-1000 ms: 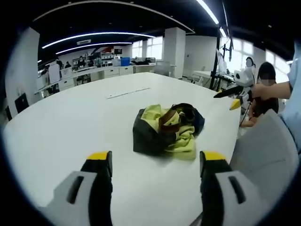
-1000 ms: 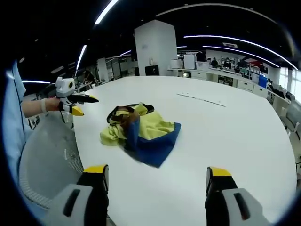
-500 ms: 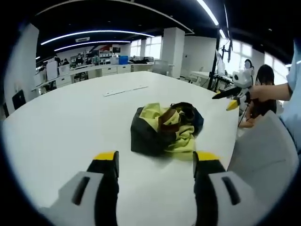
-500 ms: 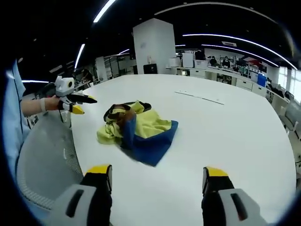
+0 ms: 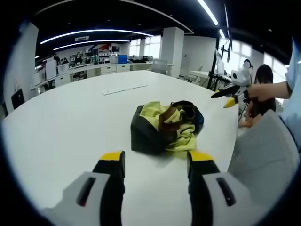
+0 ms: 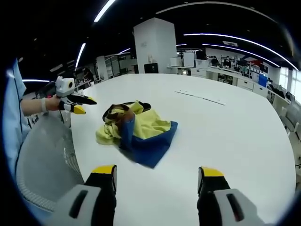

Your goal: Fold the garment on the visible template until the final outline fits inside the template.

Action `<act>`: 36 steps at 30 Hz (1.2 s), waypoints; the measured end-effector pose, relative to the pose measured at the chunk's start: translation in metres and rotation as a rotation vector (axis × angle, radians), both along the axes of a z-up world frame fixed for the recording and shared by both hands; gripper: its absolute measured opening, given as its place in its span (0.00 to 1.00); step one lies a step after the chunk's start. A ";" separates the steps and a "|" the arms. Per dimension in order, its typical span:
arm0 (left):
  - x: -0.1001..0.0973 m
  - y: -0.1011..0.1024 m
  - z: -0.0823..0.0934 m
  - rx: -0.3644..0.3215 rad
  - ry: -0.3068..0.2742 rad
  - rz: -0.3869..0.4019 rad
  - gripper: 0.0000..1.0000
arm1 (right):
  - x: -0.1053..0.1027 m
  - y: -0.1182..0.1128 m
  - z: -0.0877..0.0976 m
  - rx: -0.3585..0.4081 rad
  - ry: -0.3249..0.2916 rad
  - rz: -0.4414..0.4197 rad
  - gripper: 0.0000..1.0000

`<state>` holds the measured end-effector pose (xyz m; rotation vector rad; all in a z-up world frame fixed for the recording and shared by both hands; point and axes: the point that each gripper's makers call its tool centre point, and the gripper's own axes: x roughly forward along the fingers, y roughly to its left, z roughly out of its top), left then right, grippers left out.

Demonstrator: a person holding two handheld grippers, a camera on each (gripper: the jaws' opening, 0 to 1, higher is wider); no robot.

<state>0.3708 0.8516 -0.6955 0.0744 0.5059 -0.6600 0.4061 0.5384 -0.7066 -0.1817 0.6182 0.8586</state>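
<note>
Left gripper view: the left gripper (image 5: 150, 162) stands at the bottom of the frame, yellow-tipped jaws parted, nothing between them, above bare table. Just beyond the jaws lies the garment (image 5: 165, 127), a crumpled heap on the white table (image 5: 70, 117), near the table edge on the right of the view. It is bunched, not flat: a dark navy panel faces the camera, pale yellow fabric is folded over the top and spills at the right, and a brown-and-dark collar-like part sits at the far side. No template outline can be made out under or around it. Right of the table edge stands a grey mesh chair back (image 5: 263, 155). Farther off, the right gripper (image 5: 226, 96) is held in a hand above the table's far right edge, well apart from the garment. Beyond the garment a thin strip (image 5: 125, 89) lies on the table.

Right gripper view: the right gripper (image 6: 157, 172) is likewise released, jaws apart and empty. The garment (image 6: 137, 131) lies ahead, blue panel nearest, yellow above. The left gripper (image 6: 77, 104) is held at the left, apart from the cloth. Office desks (image 6: 225, 77) stand in the background.
</note>
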 end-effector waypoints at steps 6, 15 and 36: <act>0.003 -0.001 -0.006 -0.004 0.010 -0.005 0.47 | 0.001 0.010 0.000 -0.001 -0.008 0.023 0.65; 0.008 -0.010 -0.016 0.003 0.023 -0.038 0.41 | 0.004 0.027 -0.007 0.005 -0.011 0.064 0.56; 0.017 -0.027 -0.035 -0.017 0.063 -0.064 0.24 | -0.001 0.072 -0.035 0.014 0.019 0.158 0.33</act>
